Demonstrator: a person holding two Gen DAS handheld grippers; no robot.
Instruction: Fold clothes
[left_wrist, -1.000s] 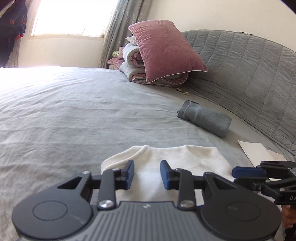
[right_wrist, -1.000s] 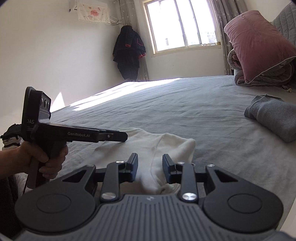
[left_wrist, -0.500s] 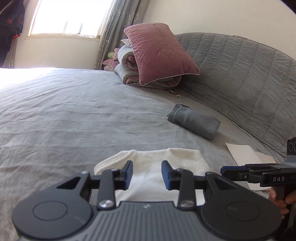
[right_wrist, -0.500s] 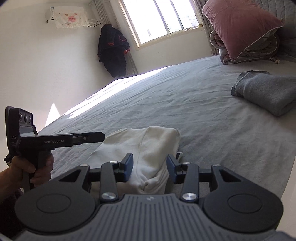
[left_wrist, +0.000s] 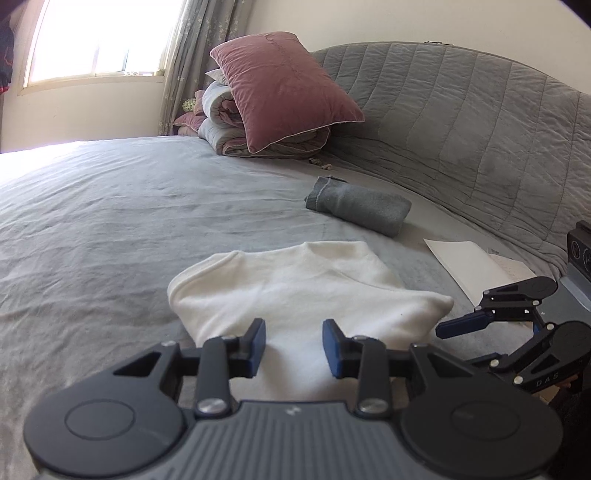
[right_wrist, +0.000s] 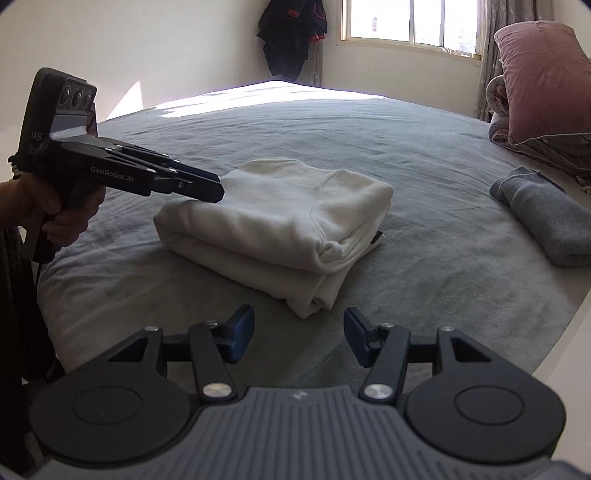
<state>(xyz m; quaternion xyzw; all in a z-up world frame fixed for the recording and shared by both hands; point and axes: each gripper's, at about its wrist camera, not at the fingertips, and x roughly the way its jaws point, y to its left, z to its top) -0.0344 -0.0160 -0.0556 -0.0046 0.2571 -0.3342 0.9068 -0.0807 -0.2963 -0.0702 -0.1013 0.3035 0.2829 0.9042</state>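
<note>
White folded garment (right_wrist: 280, 221) lies flat on bed (right_wrist: 424, 155).

Left tool (left_wrist: 293, 347) gapes over folded white garment (left_wrist: 295, 291).

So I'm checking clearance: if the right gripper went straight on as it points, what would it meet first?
Probably the folded white garment; the open right gripper aims at its near corner, with only grey bedsheet between.
</note>
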